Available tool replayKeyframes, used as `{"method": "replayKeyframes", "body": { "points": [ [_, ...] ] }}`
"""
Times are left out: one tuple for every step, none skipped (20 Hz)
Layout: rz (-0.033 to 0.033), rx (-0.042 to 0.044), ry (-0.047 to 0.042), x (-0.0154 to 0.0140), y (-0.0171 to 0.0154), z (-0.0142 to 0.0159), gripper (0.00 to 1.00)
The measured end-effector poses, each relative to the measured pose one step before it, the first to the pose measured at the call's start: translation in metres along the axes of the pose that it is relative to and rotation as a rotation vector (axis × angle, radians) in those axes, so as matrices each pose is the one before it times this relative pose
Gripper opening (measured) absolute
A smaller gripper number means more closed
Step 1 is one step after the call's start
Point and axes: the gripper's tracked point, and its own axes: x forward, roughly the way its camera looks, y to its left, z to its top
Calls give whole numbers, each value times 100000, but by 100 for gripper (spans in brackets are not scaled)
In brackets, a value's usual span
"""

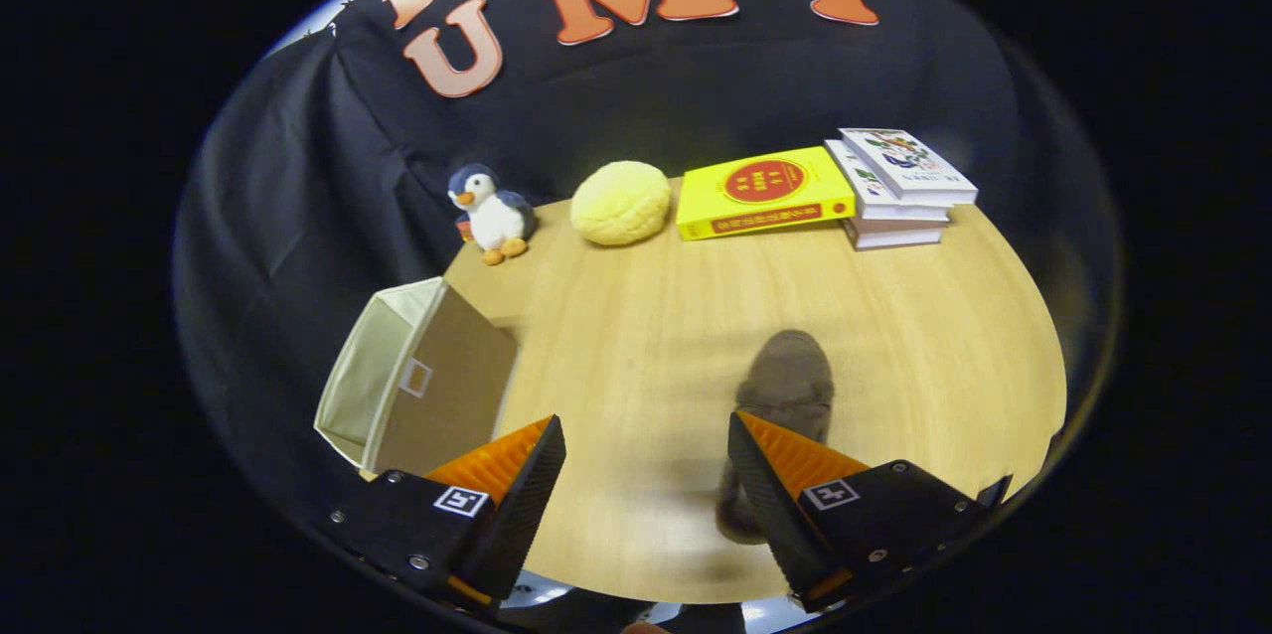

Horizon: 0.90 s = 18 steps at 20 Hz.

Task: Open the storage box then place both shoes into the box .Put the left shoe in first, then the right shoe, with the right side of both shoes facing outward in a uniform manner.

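Above the wooden bench (pixel 924 336), tool (pixel 646 475) spread wide, gripping nothing — one brown shoe (pixel 790 381) just ahead of its right finger, partly behind it. Left of the shoe, at the bench edge, fabric storage box (pixel 437 396). Beyond the shoe: plush penguin (pixel 489 209), yellow cushion (pixel 622 203), yellow book (pixel 763 192), stacked books (pixel 899 187).

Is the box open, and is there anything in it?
Open, and empty as far as shows. The storage box shows bare pale lining inside. One shoe lies on the table by the open fingers.
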Motion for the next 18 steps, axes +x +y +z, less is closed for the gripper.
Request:
{"method": "replayKeyframes", "body": {
  "points": [
    [-1575,1359,1672,346,-1361,-756,99],
    [-128,1315,1051,199,-666,-724,99],
    [-960,975,649,330,-930,-490,99],
    [-1537,-76,1175,434,-967,-647,99],
    [-1746,-816,1034,417,-904,-540,98],
    [-1686,-1717,884,437,-822,-338,98],
    [-1762,-1855,485,456,-771,-322,97],
    [-1183,-1713,655,367,-620,-310,97],
    [-638,-1450,596,592,-404,-304,95],
    [-305,-1340,542,619,-405,-216,93],
    [-166,-672,-317,792,-336,71,90],
    [-768,-235,-557,732,-429,138,89],
    [-1905,124,-861,800,-720,132,85],
    [-2769,451,-186,720,-782,32,83],
    [-2595,771,87,569,-730,-113,77],
    [-2311,901,-687,434,-601,135,74],
    [-1607,842,-1124,543,-437,351,68],
    [-557,1215,-39,720,-98,128,63]
  ]
}}
